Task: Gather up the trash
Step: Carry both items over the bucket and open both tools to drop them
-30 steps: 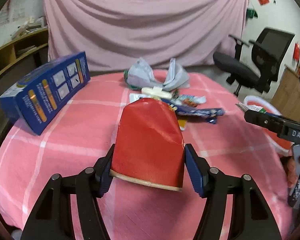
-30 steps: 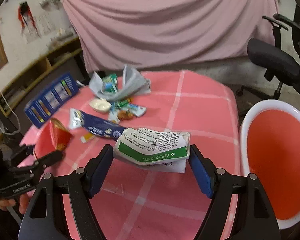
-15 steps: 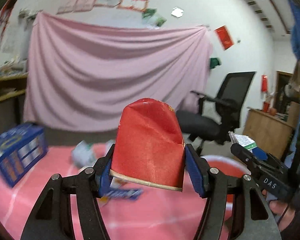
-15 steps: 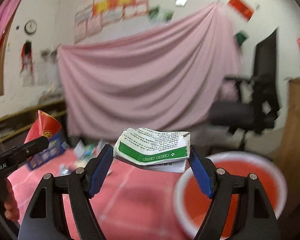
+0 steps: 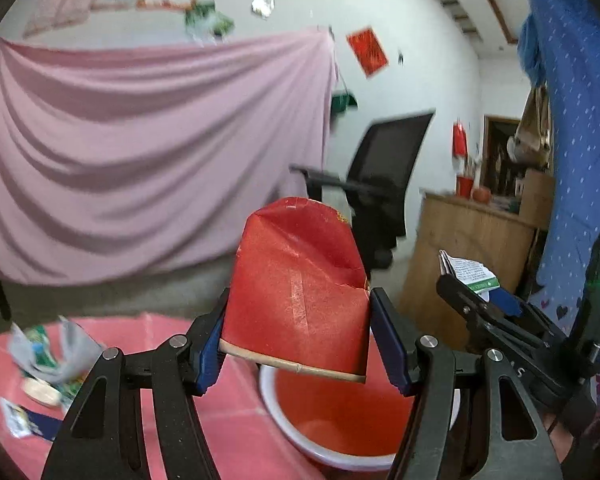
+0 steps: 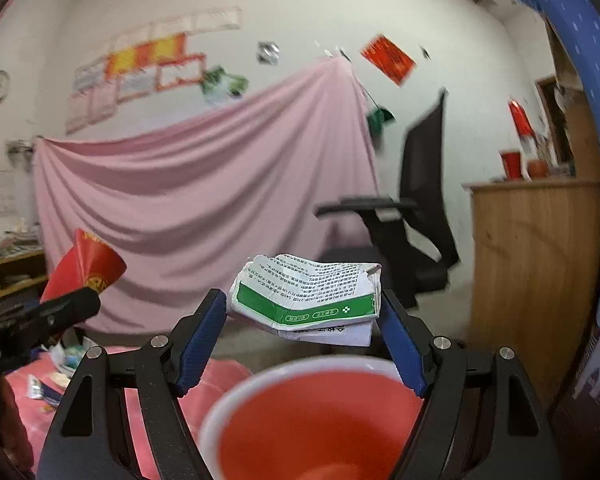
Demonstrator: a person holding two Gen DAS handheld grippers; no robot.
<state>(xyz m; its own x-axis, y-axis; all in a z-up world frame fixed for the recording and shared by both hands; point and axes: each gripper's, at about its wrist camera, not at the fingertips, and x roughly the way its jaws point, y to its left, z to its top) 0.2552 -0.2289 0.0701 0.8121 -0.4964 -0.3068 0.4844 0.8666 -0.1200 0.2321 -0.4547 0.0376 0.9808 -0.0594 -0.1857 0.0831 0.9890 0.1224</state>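
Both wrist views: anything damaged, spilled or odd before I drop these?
Nothing spilled. The red paper cup in the left gripper is crushed flat, and the green-and-white carton in the right gripper is crumpled, as trash would be. Both hang over the red basin; more wrappers remain on the table.

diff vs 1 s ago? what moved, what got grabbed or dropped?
Both tongs swung off the table toward the basin, which now sits just below them in both views. Nothing grabbed or dropped. Left tongs still clamp the red cup; right tongs still clamp the crumpled box. Leftover trash stays on the table.
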